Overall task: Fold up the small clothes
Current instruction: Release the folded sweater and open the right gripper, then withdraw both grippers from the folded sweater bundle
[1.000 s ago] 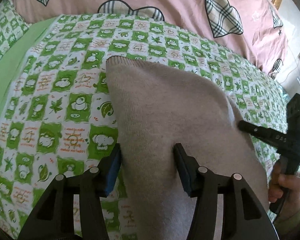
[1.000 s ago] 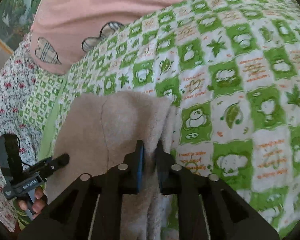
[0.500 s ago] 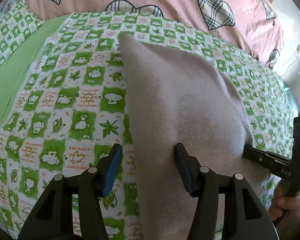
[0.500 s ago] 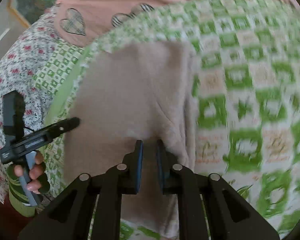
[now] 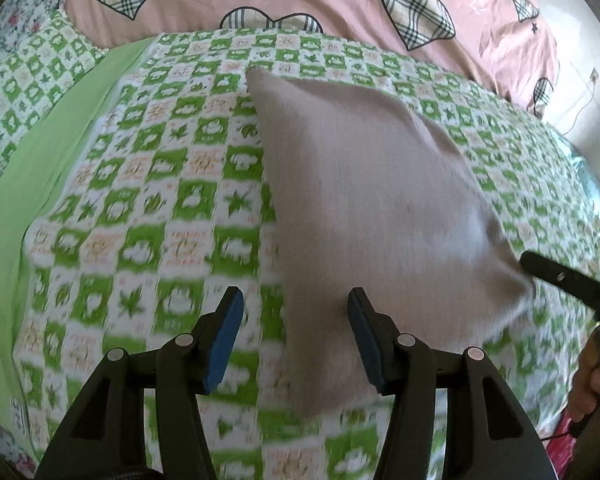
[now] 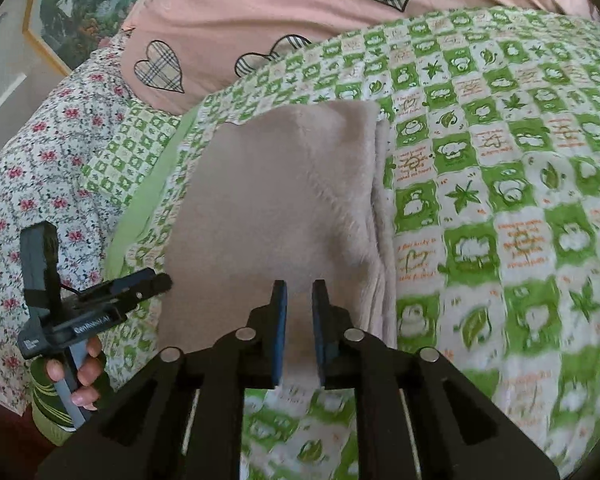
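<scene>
I had the cloth [image 5: 372, 200] lying folded on the bedspread [image 5: 148, 208], its long axis running twelve to six ahead of both grippers. The right gripper [image 6: 299, 300] sat nearer, over the near edge; its jaws had just been opening, a narrow gap with nothing pinched. My left gripper [image 5: 294, 312] stood about half open, empty, straddling the cloth's left edge. The cloth was a soft, fuzzy beige knit, rectangular, layered along its three-o'clock side.
</scene>
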`<state>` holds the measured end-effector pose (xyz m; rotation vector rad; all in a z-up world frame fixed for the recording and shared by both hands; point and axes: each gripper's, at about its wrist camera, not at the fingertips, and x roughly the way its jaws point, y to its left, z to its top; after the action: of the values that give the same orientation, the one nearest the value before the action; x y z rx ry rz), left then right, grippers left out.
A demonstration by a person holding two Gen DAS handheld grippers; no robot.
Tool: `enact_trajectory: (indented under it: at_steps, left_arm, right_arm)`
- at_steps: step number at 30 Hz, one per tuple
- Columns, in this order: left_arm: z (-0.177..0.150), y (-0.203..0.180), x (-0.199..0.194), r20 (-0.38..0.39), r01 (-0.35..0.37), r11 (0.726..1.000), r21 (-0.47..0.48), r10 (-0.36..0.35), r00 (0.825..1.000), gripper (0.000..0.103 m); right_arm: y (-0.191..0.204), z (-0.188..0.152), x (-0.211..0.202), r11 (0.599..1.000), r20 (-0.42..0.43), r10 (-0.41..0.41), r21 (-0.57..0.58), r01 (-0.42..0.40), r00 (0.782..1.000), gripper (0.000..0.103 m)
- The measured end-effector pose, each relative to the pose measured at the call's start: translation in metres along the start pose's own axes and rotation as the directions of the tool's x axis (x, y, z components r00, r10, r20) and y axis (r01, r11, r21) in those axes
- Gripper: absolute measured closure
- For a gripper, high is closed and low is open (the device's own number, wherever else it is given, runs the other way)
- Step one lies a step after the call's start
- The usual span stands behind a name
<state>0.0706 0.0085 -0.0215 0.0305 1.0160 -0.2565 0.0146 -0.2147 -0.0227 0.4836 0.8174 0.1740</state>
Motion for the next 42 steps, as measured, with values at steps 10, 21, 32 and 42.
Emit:
enact_trajectory:
  at_steps: [10, 21, 32, 42]
  left_arm:
    - [-0.049, 0.005, -0.013, -0.033, -0.044, 0.999, 0.021, 0.045, 0.998, 0.045]
    - [-0.068, 0.001, -0.047, 0.047, -0.14, 0.989, 0.048, 0.137, 0.989, 0.031]
    - [-0.082, -0.01, -0.07, 0.076, -0.179, 0.981, 0.08, 0.173, 0.982, 0.026]
    - [-0.074, -0.014, -0.068, 0.096, -0.234, 0.968, 0.089, 0.226, 0.969, 0.022]
  right_arm:
    - [0.023, -0.048, -0.028, 0.996, 0.031, -0.049, -0.076, 0.051, 0.998, 0.058]
    - [0.042, -0.08, -0.036, 0.98, 0.034, -0.105, -0.167, 0.109, 0.994, 0.037]
    - [0.046, -0.093, -0.044, 0.976, 0.038, -0.109, -0.185, 0.115, 0.993, 0.03]
    - [0.053, -0.084, -0.042, 0.965, 0.057, -0.116, -0.232, 0.126, 0.992, 0.024]
